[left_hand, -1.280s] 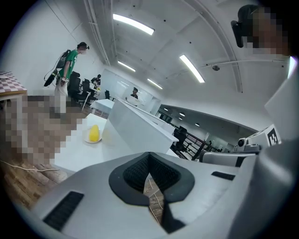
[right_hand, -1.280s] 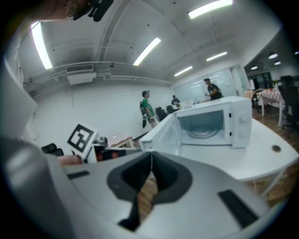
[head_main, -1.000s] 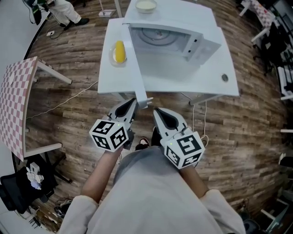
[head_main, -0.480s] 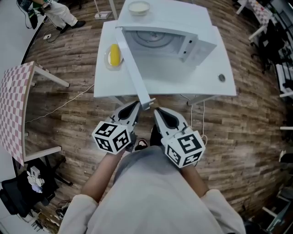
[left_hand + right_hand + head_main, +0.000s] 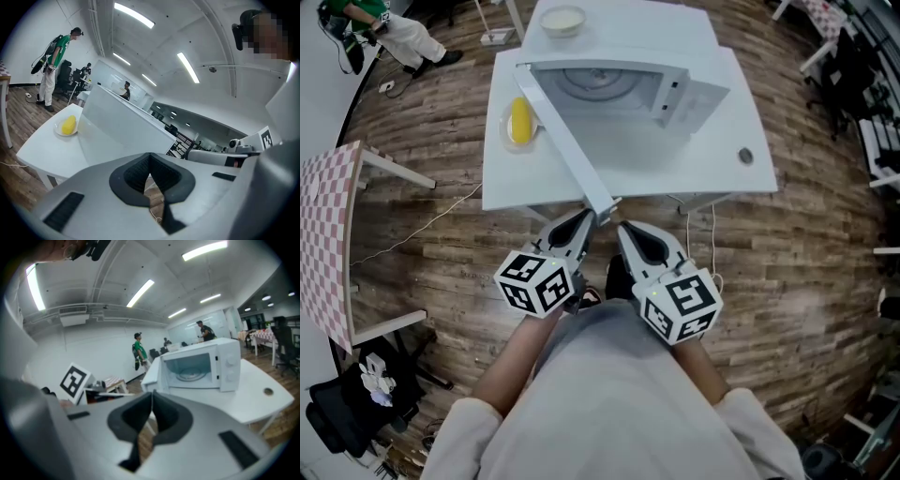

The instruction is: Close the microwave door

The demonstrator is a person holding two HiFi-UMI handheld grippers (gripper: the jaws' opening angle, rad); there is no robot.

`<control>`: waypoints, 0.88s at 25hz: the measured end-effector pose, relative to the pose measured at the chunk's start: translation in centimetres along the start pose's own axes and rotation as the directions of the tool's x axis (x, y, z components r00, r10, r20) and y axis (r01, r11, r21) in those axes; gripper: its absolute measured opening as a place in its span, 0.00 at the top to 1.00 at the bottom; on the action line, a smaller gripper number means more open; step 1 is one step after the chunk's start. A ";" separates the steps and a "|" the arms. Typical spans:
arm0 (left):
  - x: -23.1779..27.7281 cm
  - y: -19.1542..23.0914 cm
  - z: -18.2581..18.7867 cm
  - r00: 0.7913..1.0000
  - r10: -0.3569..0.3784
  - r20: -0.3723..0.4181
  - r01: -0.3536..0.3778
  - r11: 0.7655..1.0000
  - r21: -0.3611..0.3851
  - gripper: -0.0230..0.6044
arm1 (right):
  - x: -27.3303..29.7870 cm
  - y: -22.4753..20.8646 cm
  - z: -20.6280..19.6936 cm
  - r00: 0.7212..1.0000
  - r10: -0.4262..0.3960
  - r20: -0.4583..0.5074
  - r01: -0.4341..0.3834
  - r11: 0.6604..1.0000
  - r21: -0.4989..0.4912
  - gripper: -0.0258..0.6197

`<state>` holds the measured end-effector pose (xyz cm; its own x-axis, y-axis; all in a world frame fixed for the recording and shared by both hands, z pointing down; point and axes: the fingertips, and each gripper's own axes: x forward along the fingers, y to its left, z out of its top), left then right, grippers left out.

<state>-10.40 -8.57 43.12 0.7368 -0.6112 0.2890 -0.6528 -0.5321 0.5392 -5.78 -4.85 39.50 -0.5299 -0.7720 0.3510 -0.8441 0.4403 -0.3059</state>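
Both pairs of fingers are pressed together, holding nothing. The left gripper [image 5: 587,221] sits at the free end of the open microwave door [image 5: 567,150], perhaps touching it; the right gripper [image 5: 622,229] is just beside. The microwave [image 5: 623,80] stands on the white bench [image 5: 712,164].

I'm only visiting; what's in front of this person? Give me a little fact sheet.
appliance: white microwave on white table
door: white microwave door, wide open, swung toward the person
left tool: jaws shut, empty, near the door's free edge
right tool: jaws shut, empty, beside the left one
also there: yellow food on small plate; white bowl
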 end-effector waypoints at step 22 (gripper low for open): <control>3.3 -0.8 0.6 0.998 -0.057 -0.041 0.058 0.998 0.016 0.94 | 0.7 -3.4 0.0 0.999 -0.047 -0.021 0.048 0.999 0.024 0.92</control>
<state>-7.54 -10.53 43.15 0.7797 -0.5551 0.2897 -0.6117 -0.5762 0.5420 -3.34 -6.90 40.81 -0.4908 -0.7822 0.3838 -0.8664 0.3919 -0.3095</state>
